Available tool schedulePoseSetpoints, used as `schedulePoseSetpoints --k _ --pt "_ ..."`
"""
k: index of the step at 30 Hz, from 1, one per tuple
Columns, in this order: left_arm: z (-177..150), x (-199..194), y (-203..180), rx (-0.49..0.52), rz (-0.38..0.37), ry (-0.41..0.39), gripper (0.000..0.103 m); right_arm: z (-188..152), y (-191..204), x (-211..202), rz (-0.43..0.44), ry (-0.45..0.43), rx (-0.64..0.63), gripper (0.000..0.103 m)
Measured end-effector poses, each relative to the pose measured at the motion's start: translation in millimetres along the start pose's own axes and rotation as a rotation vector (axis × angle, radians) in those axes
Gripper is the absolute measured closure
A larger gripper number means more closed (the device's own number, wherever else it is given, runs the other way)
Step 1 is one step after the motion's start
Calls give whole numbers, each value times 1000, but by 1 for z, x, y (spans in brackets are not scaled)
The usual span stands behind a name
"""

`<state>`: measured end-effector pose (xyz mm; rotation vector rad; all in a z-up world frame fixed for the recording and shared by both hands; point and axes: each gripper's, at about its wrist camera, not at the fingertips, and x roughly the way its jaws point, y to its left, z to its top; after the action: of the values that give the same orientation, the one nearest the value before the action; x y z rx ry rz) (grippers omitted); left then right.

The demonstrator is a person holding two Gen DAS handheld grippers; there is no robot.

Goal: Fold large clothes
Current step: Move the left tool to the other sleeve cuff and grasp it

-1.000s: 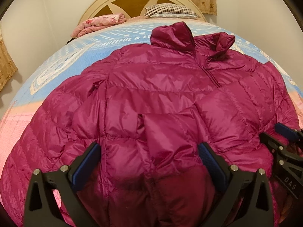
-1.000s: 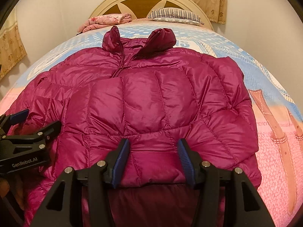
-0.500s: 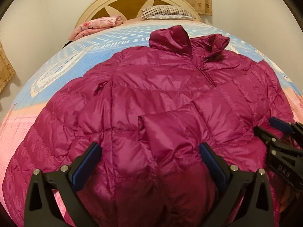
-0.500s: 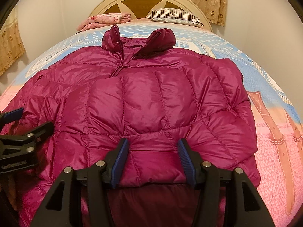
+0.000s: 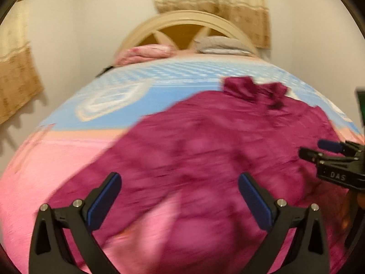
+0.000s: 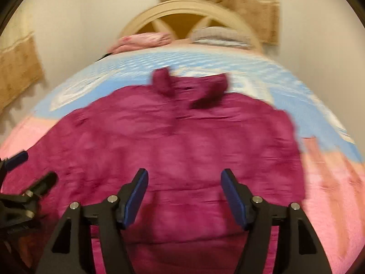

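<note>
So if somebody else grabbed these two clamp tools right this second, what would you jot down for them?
Left gripper: open, empty, over the jacket's near edge.
Right gripper: jaws opening, nothing pinched between them.
Magenta puffer jacket: lies on the bed, collar toward the headboard, its sides apparently folded in over the body.
Left: probably fold the hem up toward the collar.

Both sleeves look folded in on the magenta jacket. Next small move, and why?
Probably bring both down to the jacket's near hem and grip it, ready to fold toward the collar. Both views are blurred, but the left hand-held gripper stands open and empty, and the right hand-held gripper's jaws are opening, pads off the fabric.
</note>
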<state>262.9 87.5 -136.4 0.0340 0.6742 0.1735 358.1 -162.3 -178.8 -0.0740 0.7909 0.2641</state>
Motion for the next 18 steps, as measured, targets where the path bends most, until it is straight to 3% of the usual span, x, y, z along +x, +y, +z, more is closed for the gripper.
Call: schedulePoseSetpoints --k 4,8,12,18 --pt "-27 -19 82 -74 136 6 0 -19 0 29 0 66 -4 36" --pt "-60 -25 153 -159 247 62 0 -22 -8 33 -3 71 11 32" --pt "-84 -21 187 -262 259 115 0 -22 1 37 -44 73 -21 29" --pt "-91 -12 186 -332 159 93 0 -22 5 38 -72 59 -30 26"
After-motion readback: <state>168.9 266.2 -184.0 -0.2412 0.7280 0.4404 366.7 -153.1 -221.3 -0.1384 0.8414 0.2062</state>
